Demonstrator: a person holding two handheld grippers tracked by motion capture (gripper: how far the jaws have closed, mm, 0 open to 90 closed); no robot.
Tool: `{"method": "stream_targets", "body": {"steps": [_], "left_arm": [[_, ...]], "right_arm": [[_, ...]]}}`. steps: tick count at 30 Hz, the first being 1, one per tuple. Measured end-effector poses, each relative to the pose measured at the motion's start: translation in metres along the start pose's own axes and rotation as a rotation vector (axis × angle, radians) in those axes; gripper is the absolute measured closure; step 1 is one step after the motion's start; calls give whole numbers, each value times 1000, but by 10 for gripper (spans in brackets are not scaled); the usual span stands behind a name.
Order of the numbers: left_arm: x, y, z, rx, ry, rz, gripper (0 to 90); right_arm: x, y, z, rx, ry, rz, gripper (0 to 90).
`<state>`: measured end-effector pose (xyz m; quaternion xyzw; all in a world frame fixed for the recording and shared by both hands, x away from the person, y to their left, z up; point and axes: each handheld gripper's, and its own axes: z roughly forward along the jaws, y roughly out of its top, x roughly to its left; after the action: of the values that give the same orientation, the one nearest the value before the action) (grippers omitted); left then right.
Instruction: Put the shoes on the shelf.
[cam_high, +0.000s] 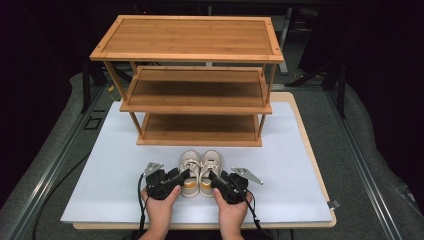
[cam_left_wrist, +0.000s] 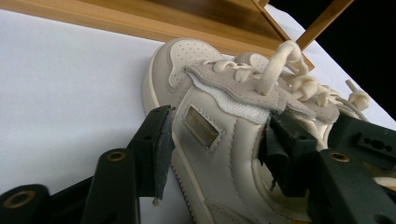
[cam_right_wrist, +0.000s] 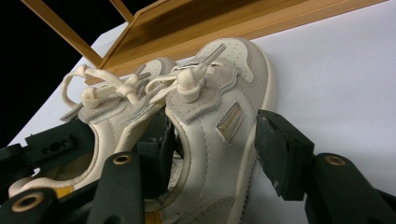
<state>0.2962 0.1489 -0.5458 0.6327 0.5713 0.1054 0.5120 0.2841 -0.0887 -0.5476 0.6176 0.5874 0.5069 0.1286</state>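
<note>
On the near half of the white worktop (cam_high: 90, 185), close to its front edge and roughly midway along it, a pair of small cream shoes stands side by side, toes pointing away toward the bamboo shoe rack (cam_high: 190, 75) at the far side.

The left tongs (cam_high: 184, 177) come in from the left, held in the person's left hand (cam_high: 161, 200). In the left gripper view they straddle the left shoe (cam_left_wrist: 210, 140) near its collar: one pad lies against the outer side wall, the other sits inside the opening, against the inner face of that wall. The jaws stand wide, and the pads appear to touch the leather, so the tongs pinch that side wall of the shoe (how firmly I cannot tell).

The right shoe (cam_right_wrist: 219, 130) touches the left one, laces knotted on top. The right tongs (cam_high: 215, 180), in the right hand (cam_high: 229, 207), mirror the first: in the right gripper view one pad sits inside the shoe's opening, while the outer pad stands just off the side wall with a sliver of worktop showing between, so these tongs are spread around the wall rather than clamped.
</note>
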Motion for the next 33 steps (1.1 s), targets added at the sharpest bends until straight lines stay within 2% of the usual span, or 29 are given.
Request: {"method": "stream_targets", "body": {"steps": [1,6,7,9,10,11,17,27,30,33], "left_arm": [[0,0,0,-1,-6,-9,449],[5,-3,2,-1,-36,-76,433],[5,-3,2,-2,-42,-83,429],[5,-4,2,-4,-45,-85,427],[6,-4,2,-3,-45,-83,429],[6,-3,2,-3,-46,-82,430],[6,-3,2,-1,-42,-76,437],[6,-2,2,-2,-44,-81,453],[7,-1,1,2,-40,-78,456],[7,0,0,0,-35,-80,457]], "right_arm": [[0,0,1,-10,11,0,487],[0,0,0,0,3,3,483],[-1,0,1,-5,19,6,480],[-2,-1,2,-6,23,18,476],[-3,0,0,13,26,19,477],[-2,-1,1,2,12,19,480],[-1,-2,2,-19,13,23,501],[-1,-1,1,-6,4,32,517],[0,0,1,3,18,37,520],[1,0,2,-4,2,37,520]]}}
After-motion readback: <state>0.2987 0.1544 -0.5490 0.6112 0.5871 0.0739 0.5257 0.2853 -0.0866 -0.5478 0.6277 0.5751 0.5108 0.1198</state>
